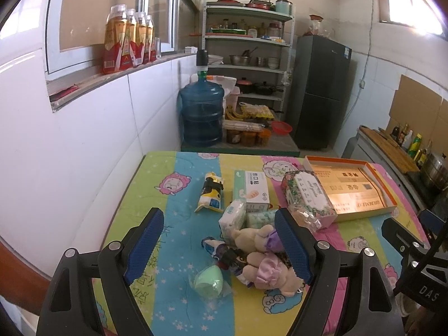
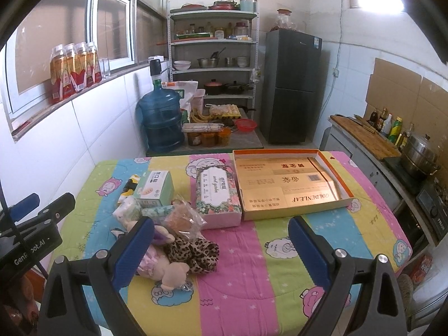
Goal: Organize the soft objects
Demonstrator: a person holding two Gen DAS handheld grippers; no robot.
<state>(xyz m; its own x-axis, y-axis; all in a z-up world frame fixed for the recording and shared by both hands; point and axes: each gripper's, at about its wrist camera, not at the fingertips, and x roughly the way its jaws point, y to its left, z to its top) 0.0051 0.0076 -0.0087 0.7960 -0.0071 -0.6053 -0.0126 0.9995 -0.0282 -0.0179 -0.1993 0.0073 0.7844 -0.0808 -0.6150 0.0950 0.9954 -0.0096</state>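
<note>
Item: soft objects, heaped at lower centre of the left wrist view — plush toys [image 1: 261, 263], tissue packs [image 1: 232, 219], green sponge [image 1: 208, 280], leopard cloth [image 2: 196, 252].
Left hand-held gripper [image 1: 218, 249]: released, empty, above heap.
Right hand-held gripper [image 2: 221, 249]: released, empty.
Advice: take one piece, pinch mid-body, probably bound for the open gold box [image 2: 291, 184].
Surface: tabletop [image 2: 280, 257], striped cartoon quilt.
Room: kitchen; shelving, fridge, water jug.

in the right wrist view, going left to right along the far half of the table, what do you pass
Small green and white box → floral tissue box → open orange tray with gold cartons. The soft toys and packets nearer the camera overlap too much to place in order.
</note>
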